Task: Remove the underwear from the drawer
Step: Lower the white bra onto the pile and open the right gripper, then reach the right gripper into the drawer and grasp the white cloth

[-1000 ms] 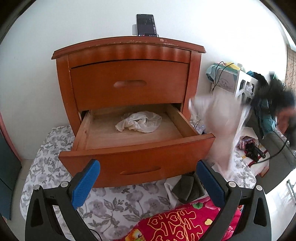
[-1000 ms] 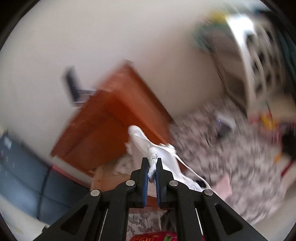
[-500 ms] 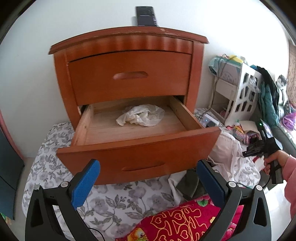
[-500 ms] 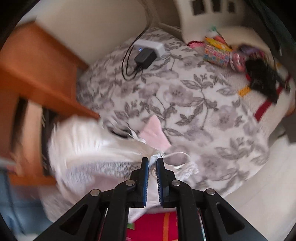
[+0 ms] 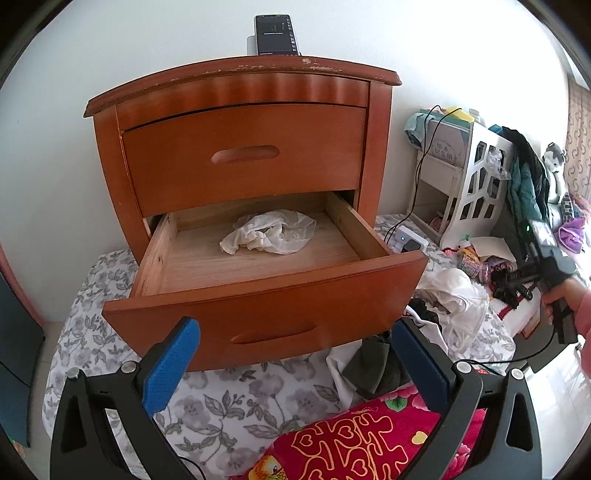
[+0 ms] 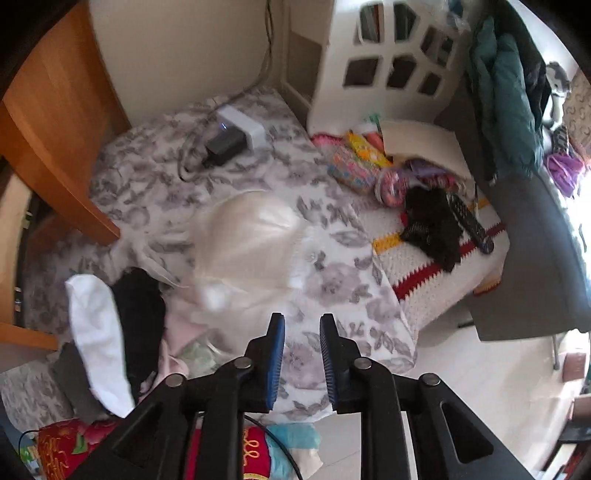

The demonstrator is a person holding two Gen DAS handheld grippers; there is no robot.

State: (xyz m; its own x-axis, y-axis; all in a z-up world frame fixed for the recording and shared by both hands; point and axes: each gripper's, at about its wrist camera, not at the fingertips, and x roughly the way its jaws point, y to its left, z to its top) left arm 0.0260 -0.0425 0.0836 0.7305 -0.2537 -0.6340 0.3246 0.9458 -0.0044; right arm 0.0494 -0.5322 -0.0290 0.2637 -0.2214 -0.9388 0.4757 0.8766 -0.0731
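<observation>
The nightstand's lower drawer (image 5: pixel 266 306) stands pulled out. A crumpled white piece of underwear (image 5: pixel 269 232) lies on its wooden floor near the back. My left gripper (image 5: pixel 293 332) is open in front of the drawer front, with nothing between its blue pads. My right gripper (image 6: pixel 302 325) points down over the bed. Its jaws are opening and nothing is between them. Just beyond its tips a white garment (image 6: pixel 247 240) lies loose on the floral bedspread (image 6: pixel 332 280), beside a black garment (image 6: pixel 140 306) and another white piece (image 6: pixel 96 332).
A phone (image 5: pixel 273 35) stands on top of the nightstand. A white charger with cables (image 6: pixel 236 133) lies on the bed by the wall. A white openwork shelf (image 6: pixel 388 62), toys, a remote and dark clothes crowd the right side. A red patterned cushion (image 5: pixel 369 439) lies near me.
My right gripper swung from beside the nightstand down over the bed with the white garment in it. It then parted its jaws, and the garment now lies on the bedspread. The left gripper stayed put.
</observation>
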